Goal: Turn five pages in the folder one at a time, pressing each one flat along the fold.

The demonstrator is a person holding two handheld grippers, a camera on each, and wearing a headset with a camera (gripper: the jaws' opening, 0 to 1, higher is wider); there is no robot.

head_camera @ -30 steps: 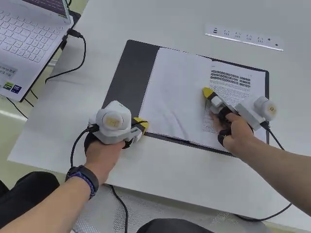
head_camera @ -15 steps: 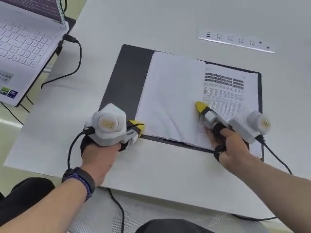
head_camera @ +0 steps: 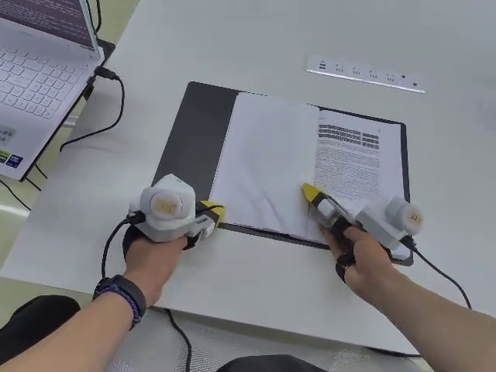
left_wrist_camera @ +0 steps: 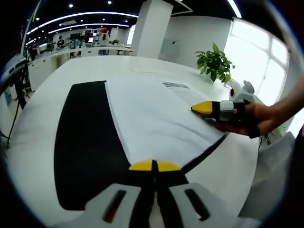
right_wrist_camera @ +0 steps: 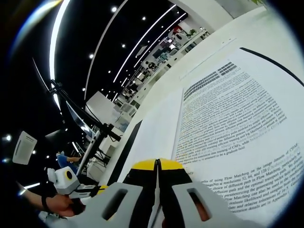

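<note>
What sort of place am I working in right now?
Most likely an open-plan office. You're at a white table with a laptop and a power strip; the left gripper view shows more desks under ceiling strip lights and a potted plant by a bright window.

printed page point(right_wrist_camera: 228, 123), words "Flow Matching" seemingly legible in one line, remaining small print too blurred
</note>
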